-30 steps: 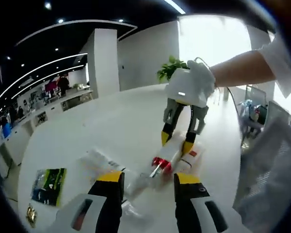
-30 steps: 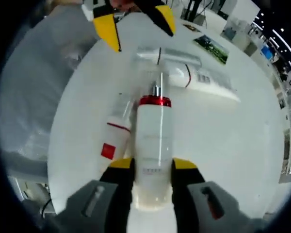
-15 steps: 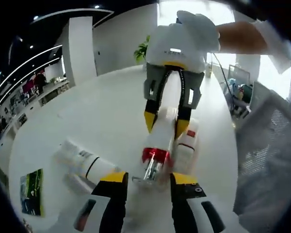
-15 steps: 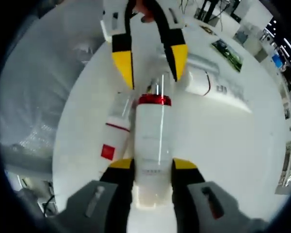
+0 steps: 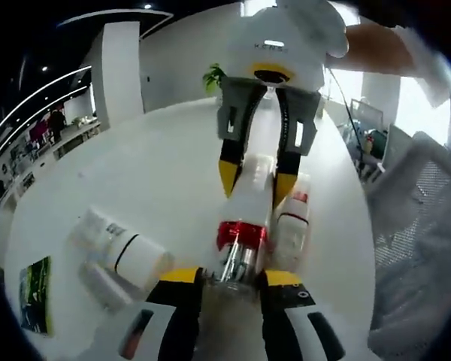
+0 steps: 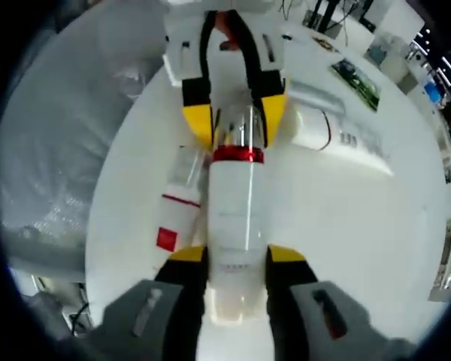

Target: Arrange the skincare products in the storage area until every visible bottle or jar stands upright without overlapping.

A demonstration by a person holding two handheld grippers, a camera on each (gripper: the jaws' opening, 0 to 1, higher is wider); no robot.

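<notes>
A white pump bottle (image 6: 237,218) with a red collar and a clear cap (image 6: 239,128) is held lying level above the white table (image 6: 376,218). My right gripper (image 6: 237,256) is shut on its body. My left gripper (image 5: 231,278) faces it from the other end, and its yellow fingertips (image 6: 199,120) press both sides of the clear cap (image 5: 237,263). In the left gripper view the right gripper (image 5: 255,183) comes down from the top, clamping the bottle (image 5: 248,203). A smaller white bottle with a red label (image 6: 177,222) lies flat beside it.
A white tube with a black band (image 5: 120,252) lies on the table next to a second pale tube (image 5: 98,278). A green leaflet (image 5: 31,293) sits near the table's edge. Grey bubble-wrap sheeting (image 6: 52,150) hangs past the edge by the small bottle.
The two grippers have come together end to end. The left jaws moved over the clear cap and narrowed onto it. The right gripper has kept its hold on the bottle.
</notes>
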